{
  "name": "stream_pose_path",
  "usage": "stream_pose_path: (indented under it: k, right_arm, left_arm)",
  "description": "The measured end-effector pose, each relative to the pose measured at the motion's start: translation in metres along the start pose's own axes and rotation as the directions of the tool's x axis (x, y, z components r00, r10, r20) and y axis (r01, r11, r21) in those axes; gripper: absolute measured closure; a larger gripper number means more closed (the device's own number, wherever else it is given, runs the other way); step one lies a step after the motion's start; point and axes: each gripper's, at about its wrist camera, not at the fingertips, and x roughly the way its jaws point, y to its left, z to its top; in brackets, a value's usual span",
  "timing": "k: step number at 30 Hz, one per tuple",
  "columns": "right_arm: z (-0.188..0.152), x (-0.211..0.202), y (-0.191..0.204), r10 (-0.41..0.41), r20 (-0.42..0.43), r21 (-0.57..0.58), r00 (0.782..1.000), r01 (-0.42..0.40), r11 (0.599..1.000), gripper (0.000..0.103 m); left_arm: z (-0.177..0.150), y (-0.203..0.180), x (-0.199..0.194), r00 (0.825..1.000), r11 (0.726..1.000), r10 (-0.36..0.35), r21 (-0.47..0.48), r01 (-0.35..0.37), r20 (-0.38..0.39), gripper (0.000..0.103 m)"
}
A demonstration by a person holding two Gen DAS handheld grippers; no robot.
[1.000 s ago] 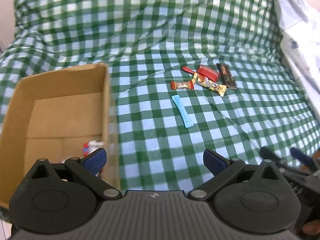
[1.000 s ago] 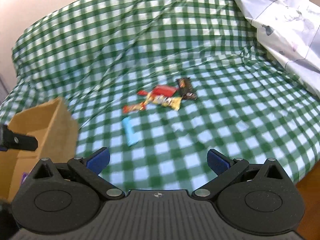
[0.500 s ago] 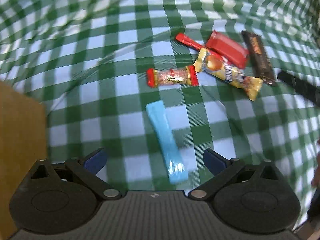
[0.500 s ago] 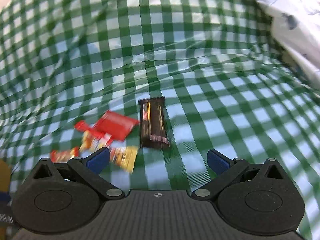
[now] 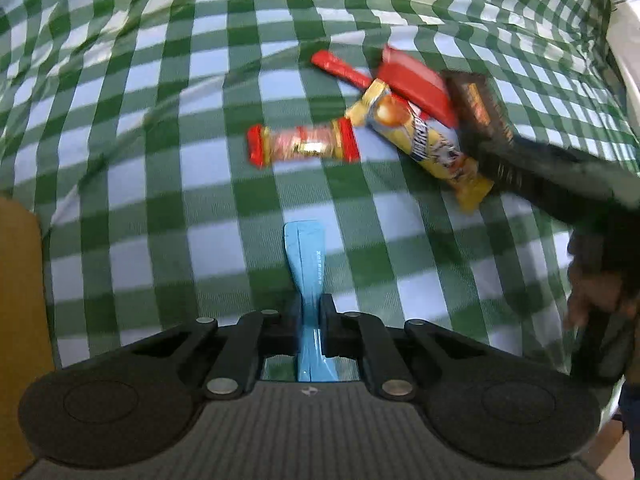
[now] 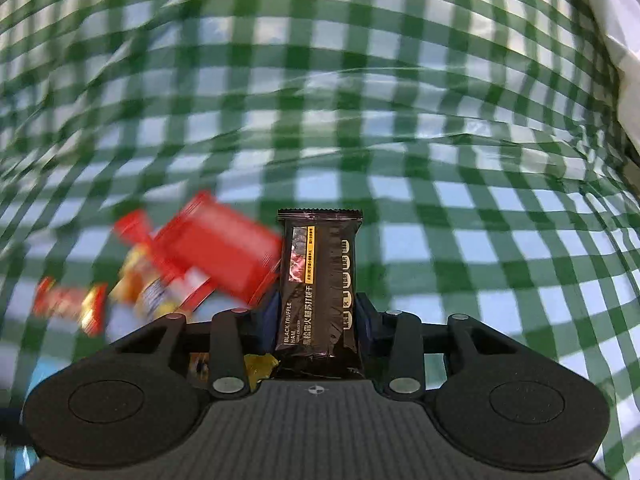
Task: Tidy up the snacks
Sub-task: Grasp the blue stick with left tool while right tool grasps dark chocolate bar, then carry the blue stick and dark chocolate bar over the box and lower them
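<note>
In the left wrist view my left gripper (image 5: 312, 314) is shut on the near end of a thin light-blue snack stick (image 5: 308, 256) lying on the checked cloth. In the right wrist view the jaws of my right gripper (image 6: 316, 308) are closing, and their pads press both sides of a black cracker packet (image 6: 320, 272). That packet (image 5: 476, 100) shows in the left wrist view with the right gripper's black finger over it. Beside it lie a red packet (image 5: 416, 84), a yellow snack bar (image 5: 420, 140), a red-and-yellow candy (image 5: 304, 146) and a thin red stick (image 5: 340, 70).
A green-and-white checked cloth (image 5: 160, 160) covers the whole surface. The edge of a cardboard box (image 5: 16, 320) shows at the left. A white patterned fabric (image 6: 608, 40) lies at the right. A person's hand (image 5: 592, 292) holds the right gripper.
Both grippers came down from open to the snacks. The left one shut on the blue stick. The right one drew up to the black packet and closed around it.
</note>
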Motion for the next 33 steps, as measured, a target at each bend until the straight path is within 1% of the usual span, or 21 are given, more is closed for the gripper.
stream_pose_path:
  k: [2, 4, 6, 8, 10, 14, 18, 20, 23, 24, 25, 28, 30, 33]
  right_arm:
    - [-0.012, -0.016, 0.012, 0.047, -0.031, -0.022, 0.998, -0.047, 0.999, 0.062]
    - [-0.026, -0.03, 0.026, 0.101, -0.077, -0.045, 0.992, -0.105, 0.993, 0.062]
    - [-0.048, -0.05, 0.046, 0.171, -0.127, -0.082, 0.977, -0.182, 0.98, 0.062]
    - [-0.068, -0.074, 0.066, 0.226, -0.154, -0.124, 0.962, -0.246, 0.961, 0.062]
    - [-0.076, -0.105, 0.079, 0.232, -0.132, -0.118, 0.964, -0.247, 0.962, 0.062]
    - [-0.079, -0.155, 0.075, 0.188, -0.05, 0.021, 0.981, -0.188, 0.982, 0.062]
    - [-0.081, -0.21, 0.072, 0.158, 0.021, 0.155, 0.987, -0.16, 0.975, 0.062]
    - [-0.084, -0.235, 0.075, 0.157, 0.047, 0.182, 0.987, -0.163, 0.97, 0.062]
    - [-0.089, -0.274, 0.09, 0.182, 0.073, 0.185, 0.981, -0.192, 0.964, 0.062]
    - [-0.092, -0.286, 0.098, 0.207, 0.074, 0.173, 0.976, -0.217, 0.961, 0.062]
    - [-0.096, -0.296, 0.107, 0.231, 0.063, 0.153, 0.971, -0.238, 0.959, 0.062]
    - [-0.108, -0.324, 0.135, 0.249, 0.048, 0.113, 0.967, -0.253, 0.961, 0.062]
    - [-0.111, -0.34, 0.156, 0.271, 0.052, 0.094, 0.961, -0.275, 0.957, 0.062]
    - [-0.118, -0.365, 0.191, 0.324, 0.042, 0.057, 0.945, -0.326, 0.944, 0.062]
  left_arm:
    - [-0.014, 0.002, -0.009, 1.0, 1.0, -0.02, -0.003, 0.02, 0.003, 0.095]
    - [-0.031, 0.007, -0.028, 0.999, 1.0, -0.024, 0.018, 0.024, 0.023, 0.095]
    - [-0.048, 0.009, -0.049, 0.998, 0.998, -0.04, 0.044, 0.038, 0.041, 0.095]
    - [-0.066, 0.014, -0.066, 0.997, 0.997, -0.056, 0.052, 0.054, 0.045, 0.095]
    - [-0.08, 0.02, -0.083, 0.996, 0.997, -0.072, 0.044, 0.07, 0.045, 0.095]
    - [-0.102, 0.027, -0.122, 0.992, 0.996, -0.088, 0.041, 0.084, 0.091, 0.095]
    - [-0.121, 0.036, -0.172, 0.98, 0.994, -0.1, 0.05, 0.092, 0.172, 0.095]
    - [-0.132, 0.04, -0.197, 0.972, 0.994, -0.101, 0.048, 0.093, 0.212, 0.095]
    - [-0.156, 0.054, -0.234, 0.96, 0.996, -0.091, 0.037, 0.084, 0.265, 0.095]
    - [-0.163, 0.059, -0.243, 0.957, 0.997, -0.083, 0.029, 0.078, 0.277, 0.095]
    - [-0.173, 0.066, -0.253, 0.955, 0.997, -0.071, 0.017, 0.069, 0.289, 0.095]
    - [-0.203, 0.089, -0.277, 0.947, 0.999, -0.036, -0.024, 0.046, 0.32, 0.095]
    - [-0.222, 0.106, -0.29, 0.946, 0.998, -0.018, -0.055, 0.038, 0.325, 0.095]
    - [-0.252, 0.134, -0.305, 0.944, 0.994, 0.002, -0.1, 0.033, 0.33, 0.095]
